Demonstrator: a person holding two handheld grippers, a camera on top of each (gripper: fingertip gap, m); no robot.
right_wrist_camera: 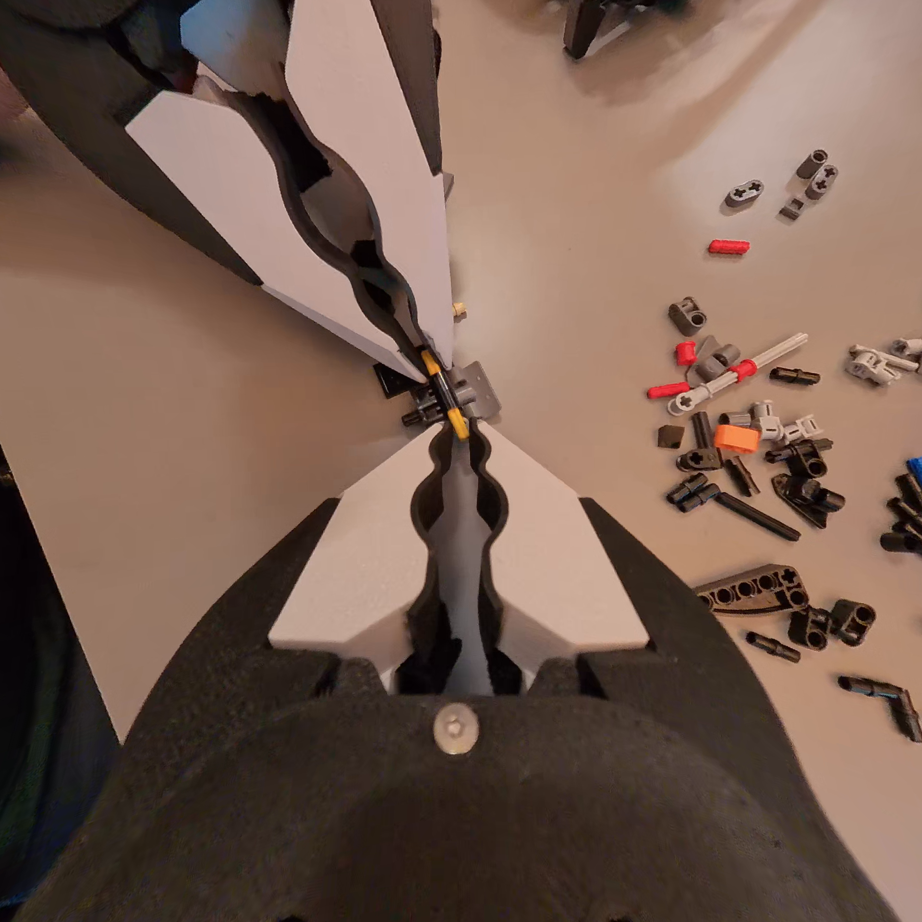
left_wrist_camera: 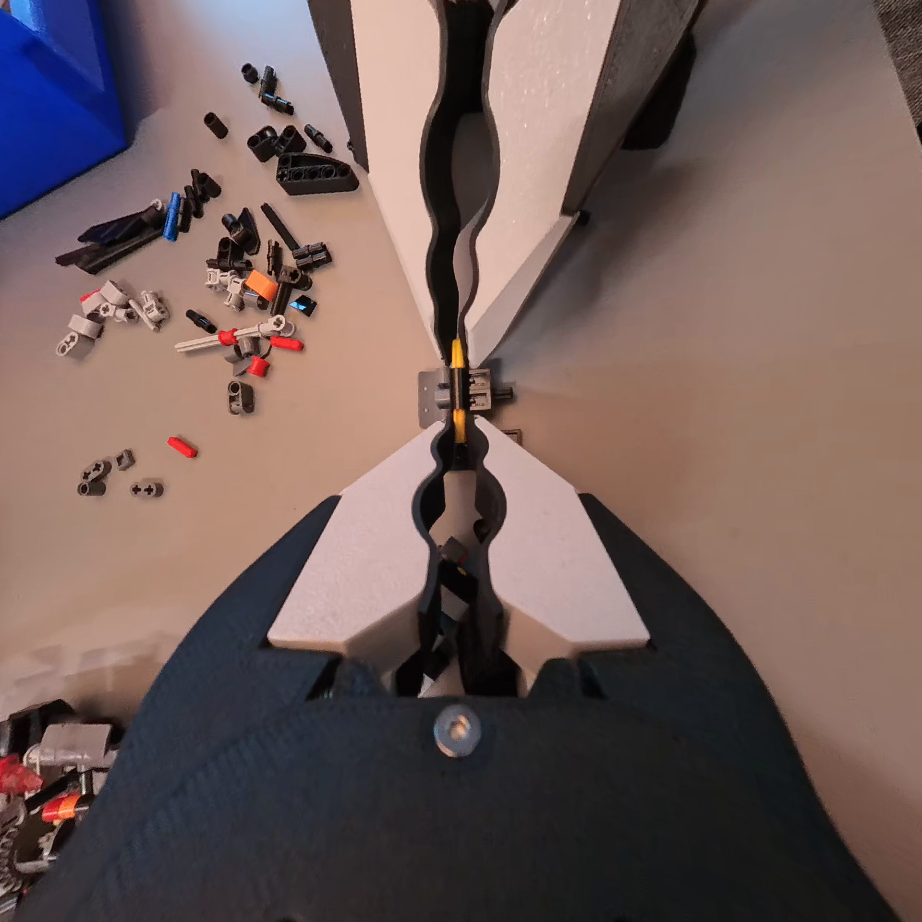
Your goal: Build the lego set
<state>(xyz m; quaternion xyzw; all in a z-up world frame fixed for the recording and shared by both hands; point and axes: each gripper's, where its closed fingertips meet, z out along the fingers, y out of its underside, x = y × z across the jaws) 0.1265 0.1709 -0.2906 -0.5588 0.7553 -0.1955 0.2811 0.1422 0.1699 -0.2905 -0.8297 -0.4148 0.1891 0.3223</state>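
The left hand-held gripper (left_wrist_camera: 458,435) and right hand-held gripper (right_wrist_camera: 461,433) each pinch one end of a yellow-tipped black axle (left_wrist_camera: 457,386) (threaded through grey connectors) above the beige tabletop (left_wrist_camera: 698,449).

I find no writing I can read in either wrist view: no labels, brand marks, numbers or signs.
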